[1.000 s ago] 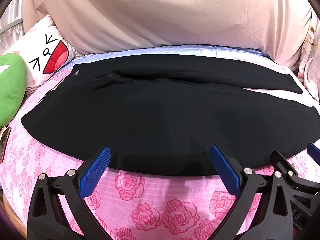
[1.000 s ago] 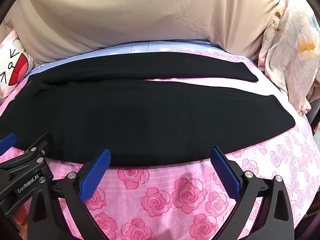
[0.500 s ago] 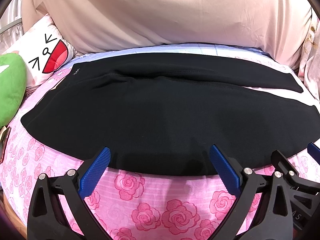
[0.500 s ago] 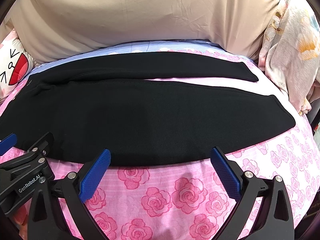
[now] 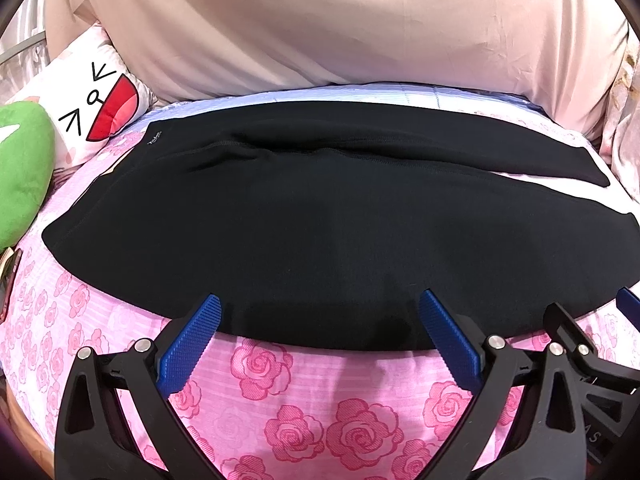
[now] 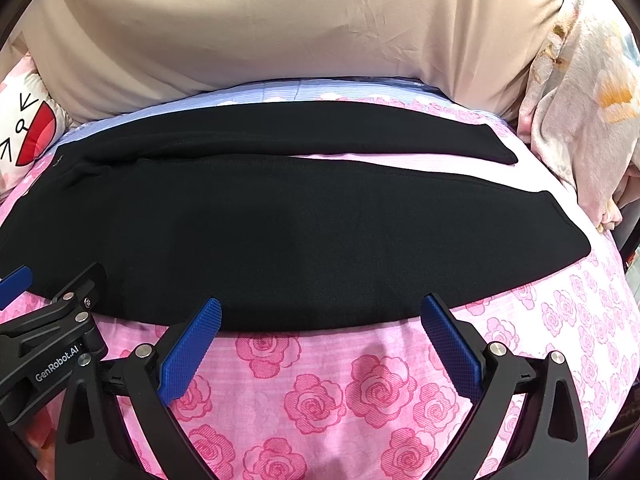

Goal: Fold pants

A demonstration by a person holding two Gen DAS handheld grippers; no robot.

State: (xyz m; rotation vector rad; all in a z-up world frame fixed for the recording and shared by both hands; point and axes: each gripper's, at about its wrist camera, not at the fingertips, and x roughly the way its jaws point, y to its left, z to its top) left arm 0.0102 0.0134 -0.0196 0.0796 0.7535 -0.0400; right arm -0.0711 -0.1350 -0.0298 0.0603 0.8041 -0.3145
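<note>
Black pants (image 5: 320,220) lie flat across a pink rose-print bed sheet (image 5: 304,412), waistband to the left, the two legs running right and parted a little at the cuffs (image 6: 508,148). My left gripper (image 5: 320,320) is open and empty, its blue fingertips at the near edge of the pants. My right gripper (image 6: 320,320) is open and empty, also at the near edge, further right along the near leg (image 6: 320,240). Each gripper shows at the side of the other's view.
A large beige pillow (image 5: 340,28) runs behind the pants. A white cartoon-face cushion (image 5: 92,100) and a green plush (image 5: 20,168) sit at the left. A floral blanket (image 6: 588,100) is bunched at the right. A phone (image 5: 8,280) lies at the left bed edge.
</note>
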